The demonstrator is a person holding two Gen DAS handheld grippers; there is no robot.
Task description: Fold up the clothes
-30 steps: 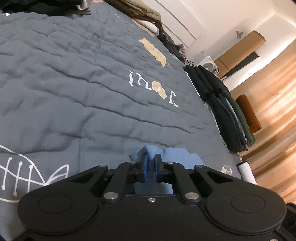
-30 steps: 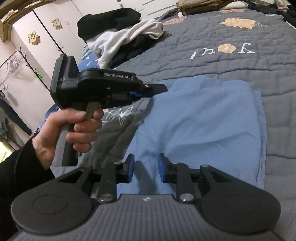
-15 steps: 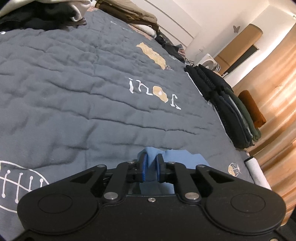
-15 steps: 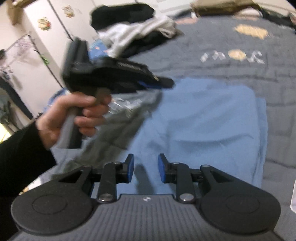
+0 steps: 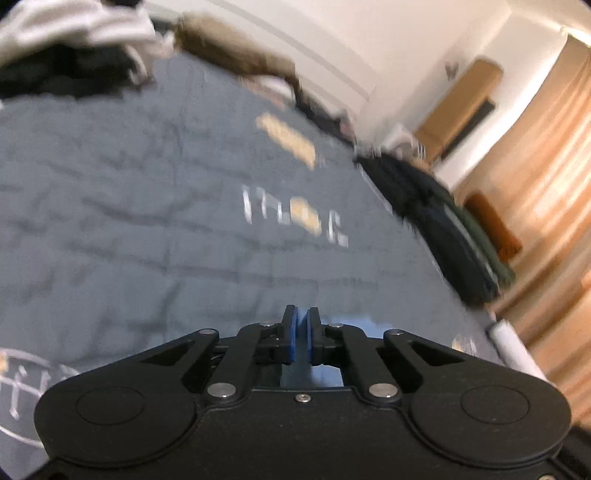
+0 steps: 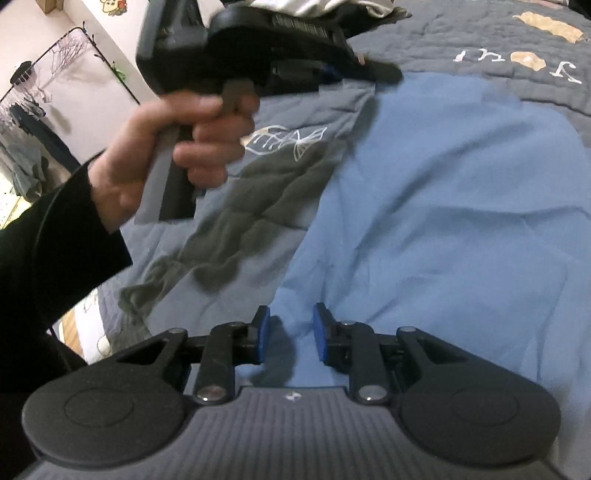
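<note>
A light blue garment lies spread on the grey quilt. In the right wrist view a hand holds my left gripper at the garment's far left corner. That corner is lifted and casts a dark shadow on the quilt. In the blurred left wrist view the left gripper is shut, with blue fabric showing at and below its pads. My right gripper hovers low over the garment's near edge. Its jaws are closing but still stand apart, pressing on nothing.
A heap of unfolded black and white clothes sits at the bed's far end. A stack of folded dark clothes lines the bed's right edge, with a white roll near it. A clothes rack stands off the bed at left.
The left gripper's pads have closed tighter on the blue corner, and the hand has risen in the right wrist view. The right gripper has sunk closer to the garment, its gap slightly narrower.
</note>
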